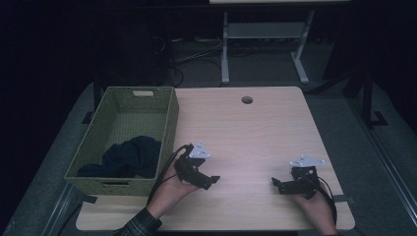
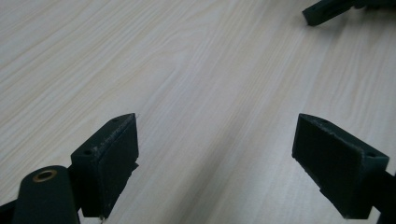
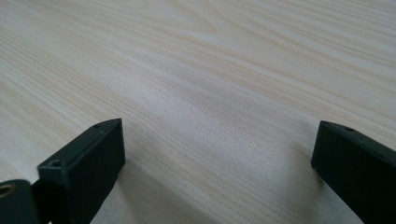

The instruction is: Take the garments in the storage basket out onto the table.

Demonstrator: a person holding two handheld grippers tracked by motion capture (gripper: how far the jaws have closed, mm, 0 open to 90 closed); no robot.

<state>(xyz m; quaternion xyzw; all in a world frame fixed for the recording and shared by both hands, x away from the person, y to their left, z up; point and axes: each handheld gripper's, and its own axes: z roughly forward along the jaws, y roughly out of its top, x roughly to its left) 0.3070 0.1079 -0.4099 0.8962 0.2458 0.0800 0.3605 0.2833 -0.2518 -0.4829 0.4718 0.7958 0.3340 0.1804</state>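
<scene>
No text, label, brand, number or sign can be read in any view. The small pale patch on the far rim of the woven basket (image 1: pixel 143 93) is too small and blurred to tell whether it bears writing.

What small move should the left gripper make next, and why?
Probably swing the left gripper left, up over the green basket's rim toward the dark cloth. Both its jaws stand wide open over bare table, holding nothing, and the cloth in the basket is the nearest thing to grasp.
</scene>
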